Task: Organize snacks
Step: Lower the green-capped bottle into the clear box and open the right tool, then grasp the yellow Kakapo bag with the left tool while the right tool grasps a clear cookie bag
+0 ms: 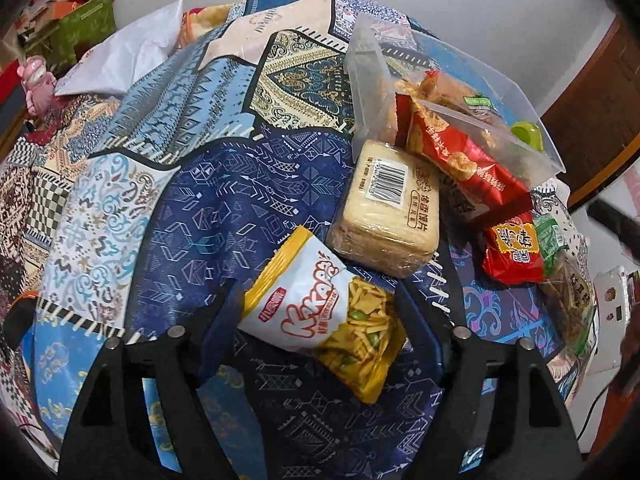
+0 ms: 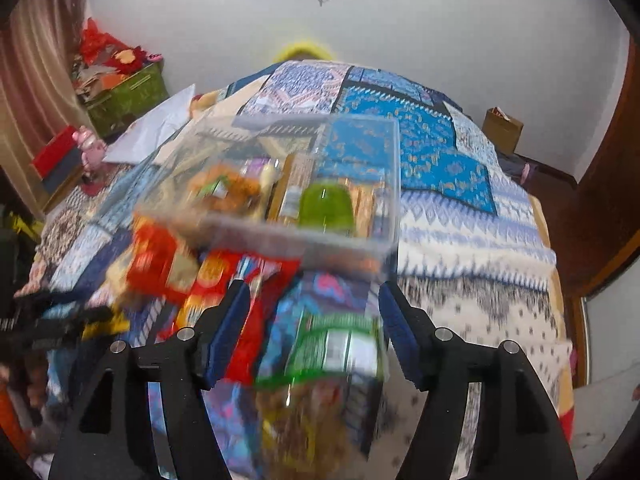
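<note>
Left gripper (image 1: pixel 316 344) is spread around the white-and-yellow chip bag (image 1: pixel 324 316), whose long axis runs from 11 to 5 o'clock; right gripper (image 2: pixel 312 320) is spread too, farther away.

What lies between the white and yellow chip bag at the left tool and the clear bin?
The wrapped biscuit block and a red snack pack lie between the chip bag and the clear bin. Left tool open around the bag.
</note>
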The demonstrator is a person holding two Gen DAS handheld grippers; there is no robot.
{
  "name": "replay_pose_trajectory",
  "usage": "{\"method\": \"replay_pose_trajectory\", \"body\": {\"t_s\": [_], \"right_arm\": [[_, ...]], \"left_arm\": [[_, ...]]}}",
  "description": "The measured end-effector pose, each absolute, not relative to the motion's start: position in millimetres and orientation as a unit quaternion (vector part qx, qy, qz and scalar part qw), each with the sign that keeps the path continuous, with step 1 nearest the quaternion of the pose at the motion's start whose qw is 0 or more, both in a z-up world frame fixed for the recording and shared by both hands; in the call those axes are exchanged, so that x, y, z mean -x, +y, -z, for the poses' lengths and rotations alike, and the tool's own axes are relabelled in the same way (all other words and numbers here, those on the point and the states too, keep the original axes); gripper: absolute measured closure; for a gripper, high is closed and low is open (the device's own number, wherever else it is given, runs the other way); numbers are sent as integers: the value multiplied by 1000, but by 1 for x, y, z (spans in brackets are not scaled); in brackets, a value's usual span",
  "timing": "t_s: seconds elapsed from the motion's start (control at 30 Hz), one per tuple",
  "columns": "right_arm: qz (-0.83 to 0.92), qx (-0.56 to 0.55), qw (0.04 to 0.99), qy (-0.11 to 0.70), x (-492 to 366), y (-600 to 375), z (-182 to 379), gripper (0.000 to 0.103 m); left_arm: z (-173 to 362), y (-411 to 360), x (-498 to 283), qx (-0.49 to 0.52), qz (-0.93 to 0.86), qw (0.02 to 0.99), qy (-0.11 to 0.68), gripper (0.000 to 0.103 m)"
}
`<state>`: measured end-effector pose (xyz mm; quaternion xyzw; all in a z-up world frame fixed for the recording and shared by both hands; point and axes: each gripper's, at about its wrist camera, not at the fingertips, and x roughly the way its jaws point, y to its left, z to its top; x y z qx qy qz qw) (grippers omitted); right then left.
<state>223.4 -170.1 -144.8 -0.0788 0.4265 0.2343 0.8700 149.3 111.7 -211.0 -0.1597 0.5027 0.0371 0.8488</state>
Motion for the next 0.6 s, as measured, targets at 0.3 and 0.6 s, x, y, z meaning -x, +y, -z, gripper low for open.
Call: {"method": "replay_pose_trajectory", "body": {"t_s": [0.3, 0.6], "right_arm": [[-237, 57, 839, 486, -197, -183, 186, 40], [-232, 103, 830, 496, -180, -173, 209, 39]], "left_arm": [[221, 104, -147, 152, -62, 860, 484, 19], [219, 99, -136, 143, -53, 863, 481, 28]]}}
